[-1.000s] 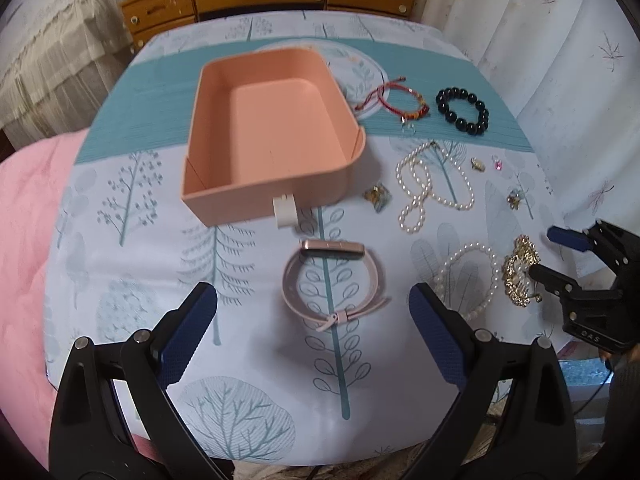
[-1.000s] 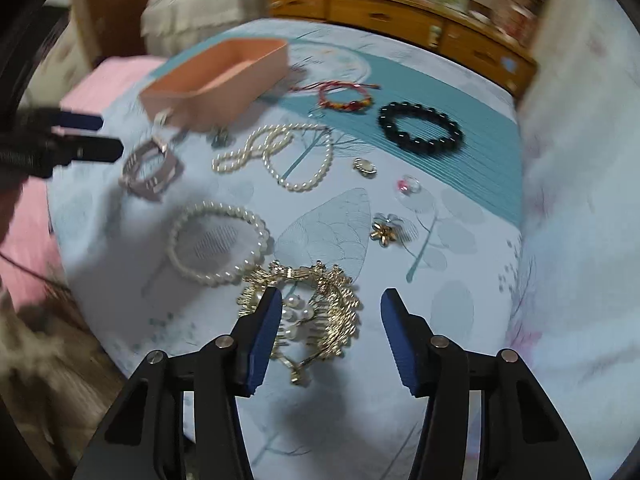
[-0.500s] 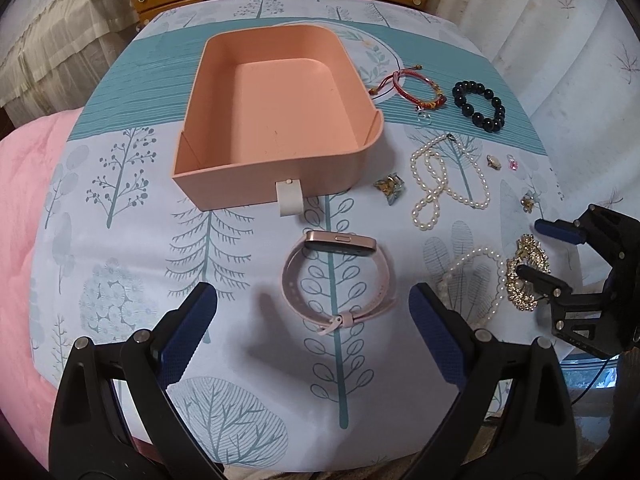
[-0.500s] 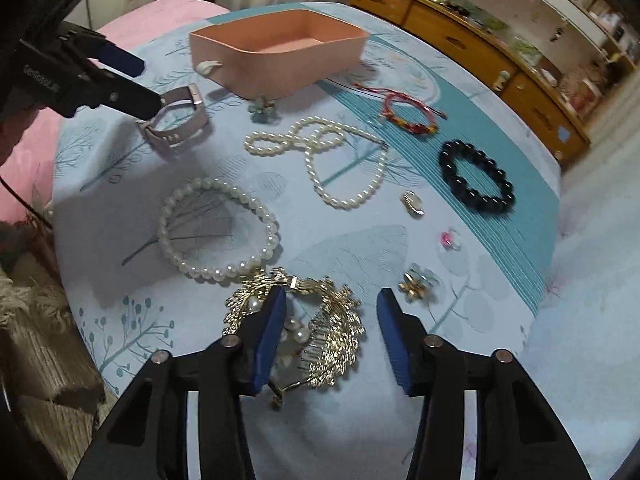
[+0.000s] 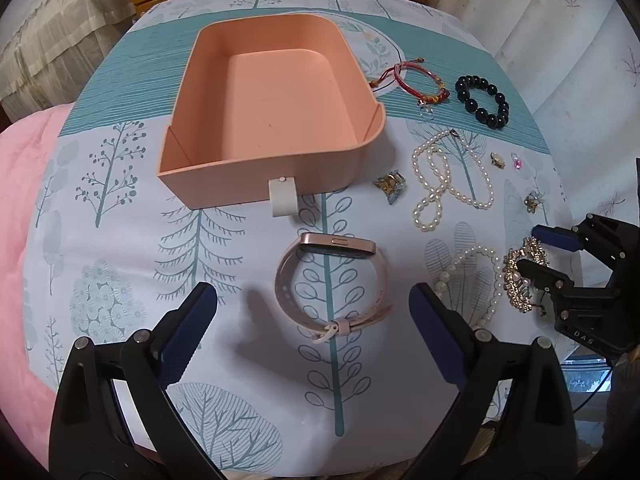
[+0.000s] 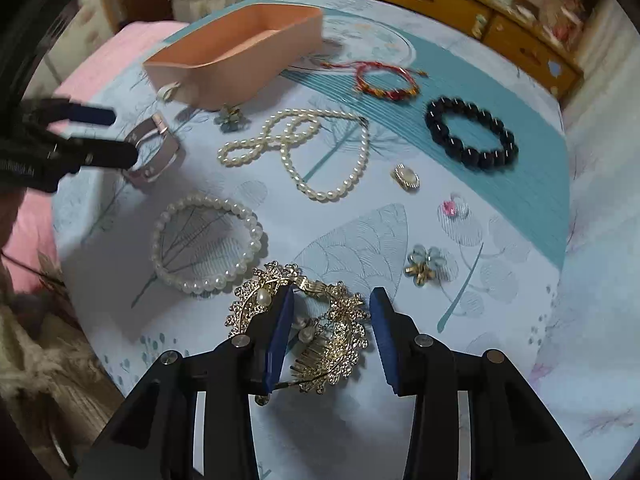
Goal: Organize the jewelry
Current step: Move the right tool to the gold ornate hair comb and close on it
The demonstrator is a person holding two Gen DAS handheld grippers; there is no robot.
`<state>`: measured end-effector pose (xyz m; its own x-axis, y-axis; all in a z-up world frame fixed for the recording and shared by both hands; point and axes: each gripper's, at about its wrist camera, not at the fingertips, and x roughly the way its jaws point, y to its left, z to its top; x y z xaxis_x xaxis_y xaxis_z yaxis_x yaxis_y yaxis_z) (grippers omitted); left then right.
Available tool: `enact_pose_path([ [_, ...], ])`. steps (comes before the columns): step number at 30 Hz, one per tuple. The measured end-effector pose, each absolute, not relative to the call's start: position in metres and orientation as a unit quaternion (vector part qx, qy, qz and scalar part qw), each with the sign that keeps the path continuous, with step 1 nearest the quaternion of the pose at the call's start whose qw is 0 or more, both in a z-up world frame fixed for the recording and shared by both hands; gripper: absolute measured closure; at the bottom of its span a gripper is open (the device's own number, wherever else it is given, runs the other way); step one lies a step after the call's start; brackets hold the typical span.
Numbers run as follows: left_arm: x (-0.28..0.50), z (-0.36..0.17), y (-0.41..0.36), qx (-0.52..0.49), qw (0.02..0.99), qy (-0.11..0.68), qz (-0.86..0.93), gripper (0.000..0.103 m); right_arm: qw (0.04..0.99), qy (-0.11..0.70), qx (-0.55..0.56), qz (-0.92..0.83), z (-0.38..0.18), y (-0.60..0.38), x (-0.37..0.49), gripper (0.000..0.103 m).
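While closing, right tool (image 6: pixel 330 334) straddles gold comb (image 6: pixel 332 340) near table edge (image 6: pixel 192 364)

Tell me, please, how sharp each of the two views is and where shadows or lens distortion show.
Left wrist view: sharp throughout; the pink tray and watch are crisp, a soft shadow falls beside the watch, and the fisheye bows the table's edges. Right wrist view: the gold hair comb is fairly clear, while the dresser and far edges smear with motion blur.
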<state>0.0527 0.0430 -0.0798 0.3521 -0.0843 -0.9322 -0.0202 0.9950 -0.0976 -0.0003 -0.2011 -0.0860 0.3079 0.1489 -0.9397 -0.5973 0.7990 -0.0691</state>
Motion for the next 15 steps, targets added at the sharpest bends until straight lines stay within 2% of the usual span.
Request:
enact_pose_path([
  [8,0.054,-0.081,0.044,-0.047,0.821,0.569,-0.017,0.007,0.773,0.499,-0.27,0.284,-0.086,-0.187,-0.006,0.063],
  [13,0.054,-0.082,0.048,-0.05,0.82,0.57,-0.014,0.007,0.764,0.525,-0.23,0.295,-0.087,-0.192,0.009,0.071],
  [15,0.054,-0.082,0.049,-0.05,0.819,0.571,-0.014,0.007,0.766,0.529,-0.224,0.288,-0.087,-0.192,0.009,0.071],
])
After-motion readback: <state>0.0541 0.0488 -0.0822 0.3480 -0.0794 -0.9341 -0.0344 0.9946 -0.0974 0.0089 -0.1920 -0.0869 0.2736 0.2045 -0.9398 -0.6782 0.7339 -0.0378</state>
